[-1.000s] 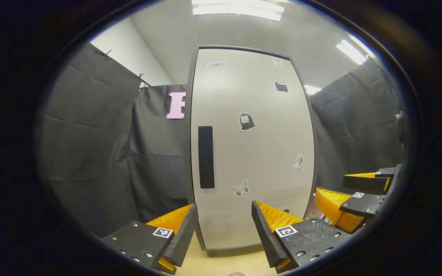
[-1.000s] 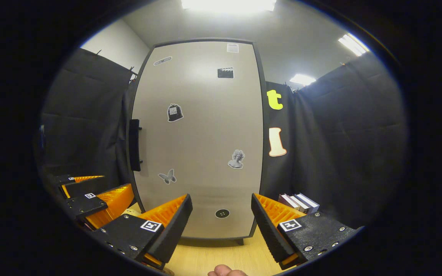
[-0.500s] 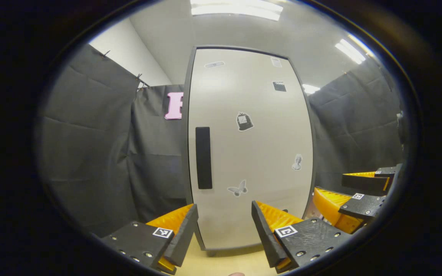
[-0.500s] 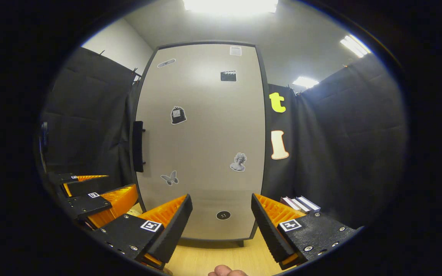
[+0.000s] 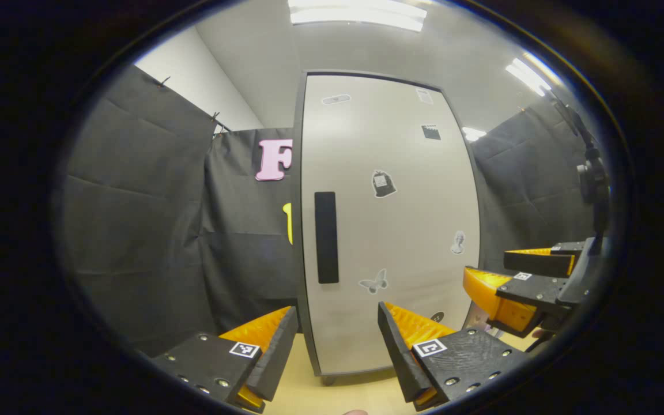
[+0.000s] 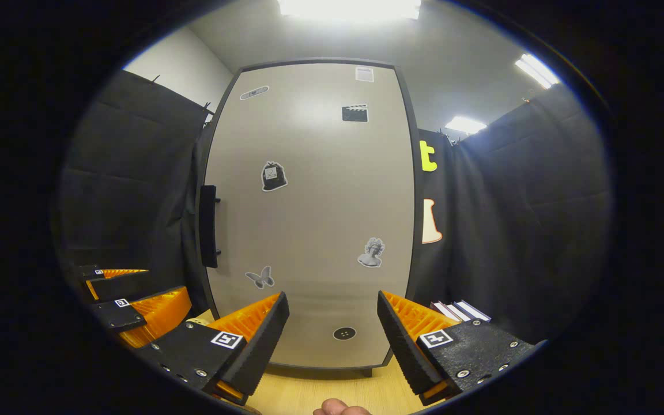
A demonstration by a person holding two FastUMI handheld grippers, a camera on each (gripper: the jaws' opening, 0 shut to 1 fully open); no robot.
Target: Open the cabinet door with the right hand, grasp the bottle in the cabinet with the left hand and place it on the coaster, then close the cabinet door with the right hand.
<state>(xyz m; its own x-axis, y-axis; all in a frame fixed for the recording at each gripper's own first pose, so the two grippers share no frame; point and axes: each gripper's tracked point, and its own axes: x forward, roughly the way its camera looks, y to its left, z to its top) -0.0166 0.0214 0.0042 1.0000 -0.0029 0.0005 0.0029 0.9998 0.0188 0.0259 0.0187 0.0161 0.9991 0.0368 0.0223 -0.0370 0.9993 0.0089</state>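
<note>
1. Nearest, the right gripper (image 6: 332, 334) has its jaws wide apart and empty above the pale wooden tabletop (image 6: 320, 395); a fingertip (image 6: 340, 409) shows at the bottom edge of the right gripper view.
2. Likewise the left gripper (image 5: 336, 340) is spread, holding nothing, low over the same surface. In the left gripper view the right one sits farther off at the right edge.
3. Beyond both stands the cabinet door (image 6: 309, 213), shut, a tall pale slab in a dark frame, dotted with small stickers.
4. Its handle (image 6: 209, 226) is a black vertical bar on the door's left edge, standing proud on two short posts. Judged best hold: fingers closed across the bar's middle. Rigid, likely smooth, so a square grip; pull should swing toward the hinge side at right. Door looks light but tall, so pull steadily.
5. Bottle: hidden behind the shut door; weight and surface unknown.
6. Coaster: cannot pick it out with certainty.
7. Farthest right, a few books (image 6: 460, 311) lie by the black curtain (image 6: 516, 230).
</note>
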